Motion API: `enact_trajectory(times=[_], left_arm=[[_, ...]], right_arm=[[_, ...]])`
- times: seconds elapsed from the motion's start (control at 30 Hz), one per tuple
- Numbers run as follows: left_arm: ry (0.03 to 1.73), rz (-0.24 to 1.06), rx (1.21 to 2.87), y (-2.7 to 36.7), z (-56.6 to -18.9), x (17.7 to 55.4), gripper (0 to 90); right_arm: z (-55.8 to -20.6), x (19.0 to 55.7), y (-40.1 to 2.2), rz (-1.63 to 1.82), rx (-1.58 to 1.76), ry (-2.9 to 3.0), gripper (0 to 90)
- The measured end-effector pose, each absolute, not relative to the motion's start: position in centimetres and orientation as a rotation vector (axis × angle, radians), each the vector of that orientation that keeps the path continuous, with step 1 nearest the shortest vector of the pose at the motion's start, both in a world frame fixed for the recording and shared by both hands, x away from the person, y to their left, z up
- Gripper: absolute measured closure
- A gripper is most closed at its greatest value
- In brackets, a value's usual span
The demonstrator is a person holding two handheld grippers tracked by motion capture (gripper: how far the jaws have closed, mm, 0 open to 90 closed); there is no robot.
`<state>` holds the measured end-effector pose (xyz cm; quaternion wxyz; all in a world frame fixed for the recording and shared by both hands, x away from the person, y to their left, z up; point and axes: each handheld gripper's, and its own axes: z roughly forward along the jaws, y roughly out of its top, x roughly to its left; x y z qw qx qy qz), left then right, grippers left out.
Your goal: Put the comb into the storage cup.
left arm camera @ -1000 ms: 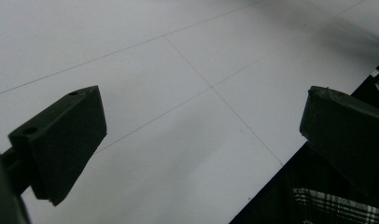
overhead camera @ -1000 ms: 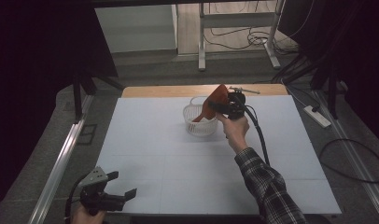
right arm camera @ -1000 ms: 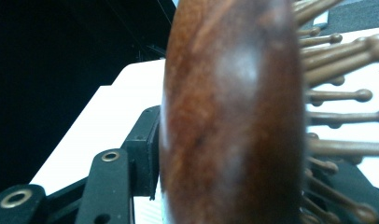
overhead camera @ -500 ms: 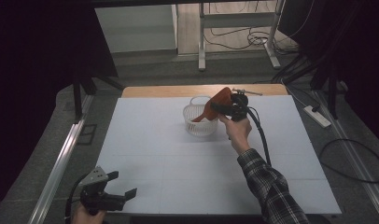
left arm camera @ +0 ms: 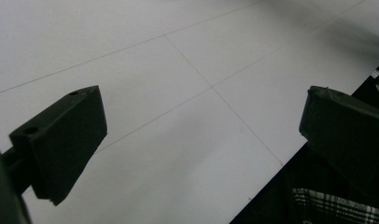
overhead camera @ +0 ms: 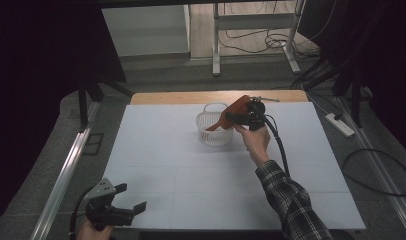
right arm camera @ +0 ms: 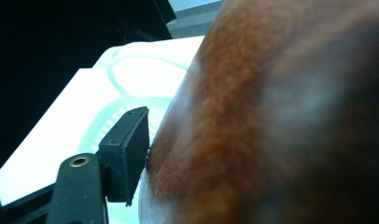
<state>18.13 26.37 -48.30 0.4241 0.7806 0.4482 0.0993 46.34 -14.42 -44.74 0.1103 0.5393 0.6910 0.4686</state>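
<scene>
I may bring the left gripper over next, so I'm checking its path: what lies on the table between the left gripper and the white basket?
Nothing: in the high view, bare white table runs from the left gripper to the white basket.

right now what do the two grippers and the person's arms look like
Both grippers are black with two blocky jaws. The left gripper carries a grey three-cornered plate on top and a dark cable behind. The right gripper trails a thick black cable past the wrist. The right arm wears a dark plaid sleeve with light checks.
</scene>
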Motion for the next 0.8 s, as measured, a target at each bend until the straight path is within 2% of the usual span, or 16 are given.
enact_trajectory(times=[0.3,0.8], left_arm=[[1.12,0.247,1.953,26.38,-48.3,18.13,1.2],[1.118,0.246,1.954,26.37,-48.29,18.12,1.2]], right_arm=[[-44.73,46.15,-14.28,1.322,1.538,2.09,21.9],[-43.89,45.49,-14.86,1.258,1.436,2.149,14.9]])
